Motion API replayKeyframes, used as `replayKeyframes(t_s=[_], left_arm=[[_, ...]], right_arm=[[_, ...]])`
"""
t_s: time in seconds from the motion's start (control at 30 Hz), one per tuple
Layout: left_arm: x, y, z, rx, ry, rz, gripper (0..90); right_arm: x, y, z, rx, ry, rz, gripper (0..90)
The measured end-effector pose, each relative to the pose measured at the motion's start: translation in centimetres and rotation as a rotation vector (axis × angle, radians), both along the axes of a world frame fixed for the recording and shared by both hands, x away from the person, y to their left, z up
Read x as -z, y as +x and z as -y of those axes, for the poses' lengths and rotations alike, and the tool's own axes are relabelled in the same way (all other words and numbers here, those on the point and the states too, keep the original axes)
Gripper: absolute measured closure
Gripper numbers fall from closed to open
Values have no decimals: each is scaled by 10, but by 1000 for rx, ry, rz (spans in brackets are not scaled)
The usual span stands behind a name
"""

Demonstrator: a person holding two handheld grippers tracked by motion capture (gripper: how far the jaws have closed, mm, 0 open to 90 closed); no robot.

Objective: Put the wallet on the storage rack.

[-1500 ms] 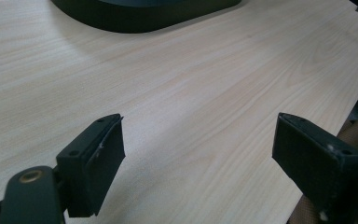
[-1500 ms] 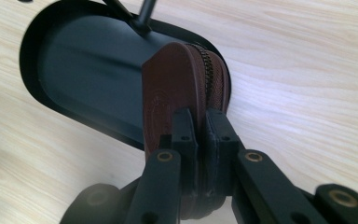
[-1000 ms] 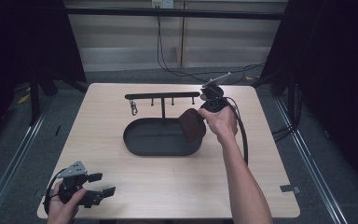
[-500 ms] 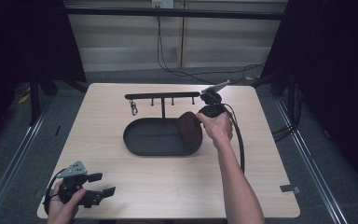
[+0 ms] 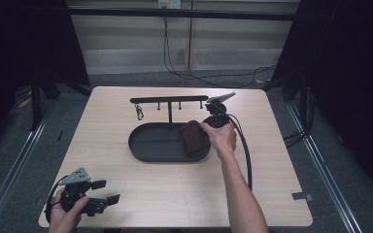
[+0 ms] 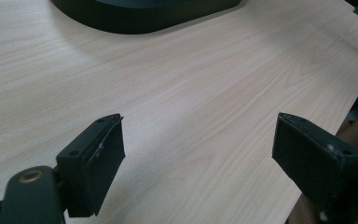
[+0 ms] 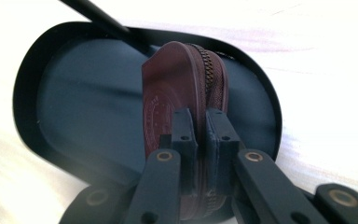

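A dark brown zip pouch (image 5: 193,137) hangs on edge over the right end of the black oval tray (image 5: 141,154). My right gripper (image 5: 201,129) is shut on it. In the right gripper view both pads clamp the pouch (image 7: 182,88) along its zipper edge, just above the tray's (image 7: 23,98) floor, where my right gripper (image 7: 199,122) comes in from below. Whether the pouch touches the tray I cannot tell. My left gripper (image 5: 106,191) rests at the table's front left corner, jaws wide apart. In the left gripper view the left gripper (image 6: 198,154) has bare wood between its pads.
A black rack (image 5: 169,100) with small hooks stands behind the tray, and a key ring (image 5: 139,114) hangs from its left end. The right gripper's cable (image 5: 245,155) trails along the forearm. The tray's wall (image 6: 144,16) lies ahead of the left gripper.
My right gripper has come down with the pouch, from beside the rack's right end toward the tray's right end. The left gripper has stayed where it was.
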State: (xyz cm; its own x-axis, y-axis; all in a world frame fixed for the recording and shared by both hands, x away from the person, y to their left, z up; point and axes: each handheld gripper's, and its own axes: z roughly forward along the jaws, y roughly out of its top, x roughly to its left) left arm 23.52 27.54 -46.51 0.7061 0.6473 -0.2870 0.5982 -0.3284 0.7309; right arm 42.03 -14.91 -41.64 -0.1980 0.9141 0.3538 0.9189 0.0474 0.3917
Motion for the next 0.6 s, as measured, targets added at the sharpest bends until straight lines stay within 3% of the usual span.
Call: replayKeyframes(t_s=[0.37,0.6], left_arm=[[1,0,1,0,1,-3,166],[0,0,1,5,1,-4,165]], right_arm=[[12,0,1,17,10,8,814],[14,0,5,26,-18,2,788]])
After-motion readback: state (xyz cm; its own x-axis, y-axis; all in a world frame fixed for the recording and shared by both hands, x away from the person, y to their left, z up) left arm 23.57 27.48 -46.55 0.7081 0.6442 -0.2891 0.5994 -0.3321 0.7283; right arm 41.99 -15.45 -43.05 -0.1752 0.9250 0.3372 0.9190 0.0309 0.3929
